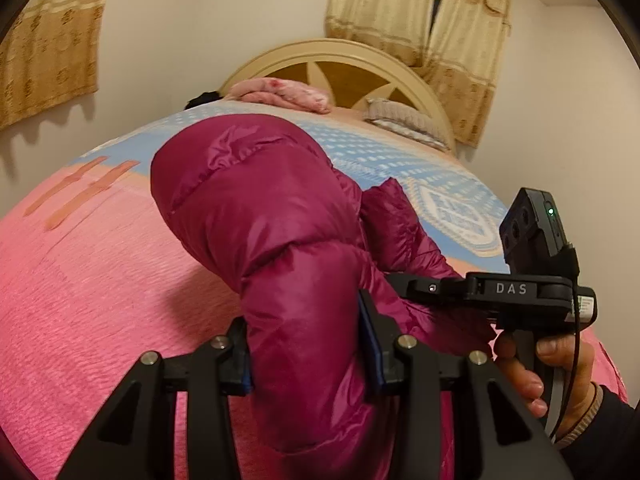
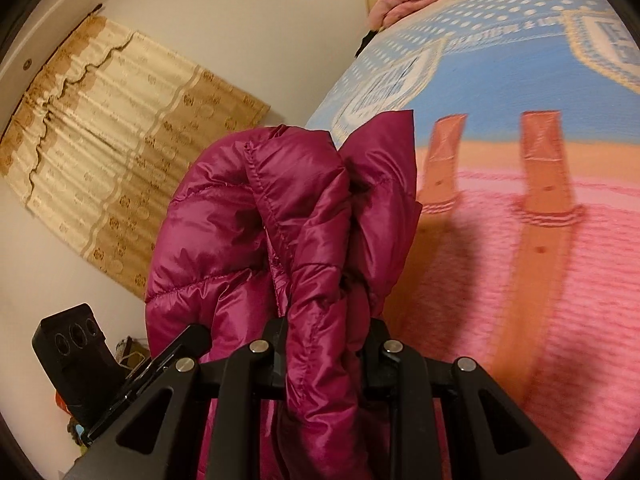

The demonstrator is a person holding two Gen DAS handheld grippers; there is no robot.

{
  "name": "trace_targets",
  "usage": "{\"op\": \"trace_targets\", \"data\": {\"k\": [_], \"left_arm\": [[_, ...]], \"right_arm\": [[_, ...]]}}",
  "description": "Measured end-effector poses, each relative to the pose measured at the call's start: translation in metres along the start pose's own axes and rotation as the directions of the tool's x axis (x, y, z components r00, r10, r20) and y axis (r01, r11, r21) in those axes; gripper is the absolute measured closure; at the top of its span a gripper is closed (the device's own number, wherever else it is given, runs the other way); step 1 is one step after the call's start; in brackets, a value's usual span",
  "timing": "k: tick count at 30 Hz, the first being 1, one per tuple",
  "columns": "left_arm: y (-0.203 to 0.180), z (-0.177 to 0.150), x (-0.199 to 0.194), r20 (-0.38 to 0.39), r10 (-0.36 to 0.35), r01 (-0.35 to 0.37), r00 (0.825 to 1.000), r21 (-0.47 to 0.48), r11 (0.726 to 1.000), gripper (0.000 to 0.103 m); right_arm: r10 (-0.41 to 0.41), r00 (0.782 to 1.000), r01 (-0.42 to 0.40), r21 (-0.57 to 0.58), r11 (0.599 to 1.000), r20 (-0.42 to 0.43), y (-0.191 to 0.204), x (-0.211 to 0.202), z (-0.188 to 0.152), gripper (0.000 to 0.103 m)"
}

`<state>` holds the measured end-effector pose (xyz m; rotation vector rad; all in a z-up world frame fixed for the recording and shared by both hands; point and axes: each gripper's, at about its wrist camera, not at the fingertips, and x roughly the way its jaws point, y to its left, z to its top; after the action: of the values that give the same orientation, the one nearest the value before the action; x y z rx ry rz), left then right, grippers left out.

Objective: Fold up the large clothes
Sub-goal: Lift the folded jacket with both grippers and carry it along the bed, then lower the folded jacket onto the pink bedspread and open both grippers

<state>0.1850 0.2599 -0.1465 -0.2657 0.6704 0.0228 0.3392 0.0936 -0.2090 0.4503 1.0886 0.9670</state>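
Magenta puffer jacket hung bunched above the pink bedspread, its padded fabric clamped by the left gripper and right gripper alike.

Jacket: glossy, quilted magenta cloth. Bedspread: matt, ribbed pink weave. Gripper: matt black plastic, bright metal pins. Headboard: smooth painted wood.
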Motion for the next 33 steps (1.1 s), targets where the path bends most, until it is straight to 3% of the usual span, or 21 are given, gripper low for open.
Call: {"op": "trace_targets", "data": {"k": [4, 9, 14, 17, 19, 24, 33], "left_arm": [[0.018, -0.015, 0.014, -0.058, 0.051, -0.052, 0.997, -0.022, 0.998, 0.053], [0.032, -0.032, 0.024, -0.088, 0.087, -0.092, 0.992, -0.059, 0.994, 0.031], [0.025, -0.034, 0.022, -0.088, 0.114, -0.118, 0.990, -0.035, 0.992, 0.025], [0.025, -0.029, 0.015, -0.086, 0.134, -0.136, 0.987, -0.024, 0.990, 0.024], [0.025, -0.027, 0.007, -0.069, 0.158, -0.160, 0.985, -0.020, 0.987, 0.024], [0.019, -0.020, -0.023, 0.029, 0.207, -0.207, 0.978, -0.005, 0.978, 0.004], [-0.002, -0.002, -0.066, 0.151, 0.196, -0.204, 0.969, 0.041, 0.978, 0.003]], "right_arm": [[-0.038, 0.999, 0.038, -0.017, 0.999, -0.028, 0.000, 0.029, -0.001, 0.081], [-0.060, 0.998, 0.061, 0.032, 0.998, -0.033, -0.018, 0.039, -0.004, 0.078], [-0.082, 0.996, 0.084, 0.052, 0.995, -0.037, -0.026, 0.039, -0.002, 0.072], [-0.117, 0.993, 0.117, 0.050, 0.992, -0.020, -0.026, 0.034, -0.001, 0.059], [-0.137, 0.991, 0.137, 0.063, 0.989, 0.003, -0.030, 0.024, -0.001, 0.051], [-0.172, 0.981, 0.164, 0.090, 0.982, 0.091, -0.031, -0.019, 0.001, 0.043], [-0.205, 0.949, 0.220, -0.037, 0.975, 0.238, 0.027, -0.084, -0.019, 0.039]]}}
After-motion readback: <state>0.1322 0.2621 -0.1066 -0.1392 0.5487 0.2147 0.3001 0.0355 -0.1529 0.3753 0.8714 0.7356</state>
